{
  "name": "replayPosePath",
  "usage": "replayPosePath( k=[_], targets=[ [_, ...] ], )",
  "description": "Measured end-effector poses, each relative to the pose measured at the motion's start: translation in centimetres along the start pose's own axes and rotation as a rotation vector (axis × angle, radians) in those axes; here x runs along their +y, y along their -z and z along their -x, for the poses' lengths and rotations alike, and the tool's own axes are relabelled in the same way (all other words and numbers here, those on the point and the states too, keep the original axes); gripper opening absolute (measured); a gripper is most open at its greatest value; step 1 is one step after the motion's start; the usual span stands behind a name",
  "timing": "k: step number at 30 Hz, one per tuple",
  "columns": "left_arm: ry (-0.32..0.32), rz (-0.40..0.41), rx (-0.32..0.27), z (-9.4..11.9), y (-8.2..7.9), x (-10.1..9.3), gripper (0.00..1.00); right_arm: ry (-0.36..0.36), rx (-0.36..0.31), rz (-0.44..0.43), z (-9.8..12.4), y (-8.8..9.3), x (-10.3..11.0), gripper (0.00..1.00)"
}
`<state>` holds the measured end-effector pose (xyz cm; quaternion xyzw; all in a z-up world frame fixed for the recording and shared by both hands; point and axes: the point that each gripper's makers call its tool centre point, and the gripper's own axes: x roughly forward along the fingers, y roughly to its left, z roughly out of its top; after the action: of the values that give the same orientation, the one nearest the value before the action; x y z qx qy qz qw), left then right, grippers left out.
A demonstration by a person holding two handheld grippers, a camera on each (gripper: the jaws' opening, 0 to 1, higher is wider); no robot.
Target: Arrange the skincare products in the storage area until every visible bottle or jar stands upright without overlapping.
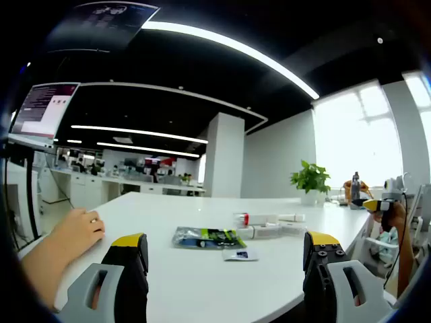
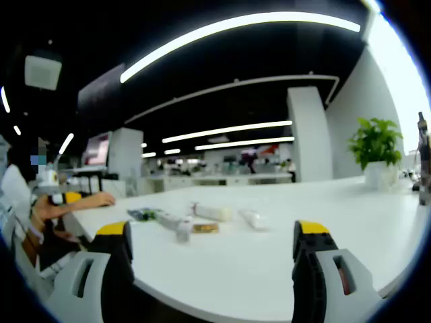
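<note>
Several skincare items lie flat on the white table (image 1: 202,282). A dark green sachet (image 1: 207,237) and a small blue-and-white packet (image 1: 240,255) lie nearest me, with white tubes (image 1: 266,231) and a red-capped tube (image 1: 252,219) behind them. In the right gripper view the same group shows as white tubes (image 2: 214,212), a dark sachet (image 2: 143,214) and a small brown packet (image 2: 205,228). My left gripper (image 1: 225,252) is open, well short of the items. My right gripper (image 2: 212,245) is open too, with nothing between its jaws. The other gripper's yellow tip (image 1: 372,204) appears at the far right.
A person's hand (image 1: 75,232) rests on the table's left edge. A potted plant (image 1: 310,180) and a dark bottle (image 1: 355,188) stand at the far right end. An open office with desks lies behind. The near part of the white table (image 2: 269,269) is bare.
</note>
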<state>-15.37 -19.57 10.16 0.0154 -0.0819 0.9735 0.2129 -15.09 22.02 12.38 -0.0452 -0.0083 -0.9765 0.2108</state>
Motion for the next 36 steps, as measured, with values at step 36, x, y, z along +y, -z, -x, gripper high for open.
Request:
replayPosePath(
  k=[36],
  targets=[
    [0.02,0.012,-0.008,-0.3,0.0,-0.2,0.99,-0.036,0.0,0.022,-0.4,-0.2,1.2,0.97]
  ],
)
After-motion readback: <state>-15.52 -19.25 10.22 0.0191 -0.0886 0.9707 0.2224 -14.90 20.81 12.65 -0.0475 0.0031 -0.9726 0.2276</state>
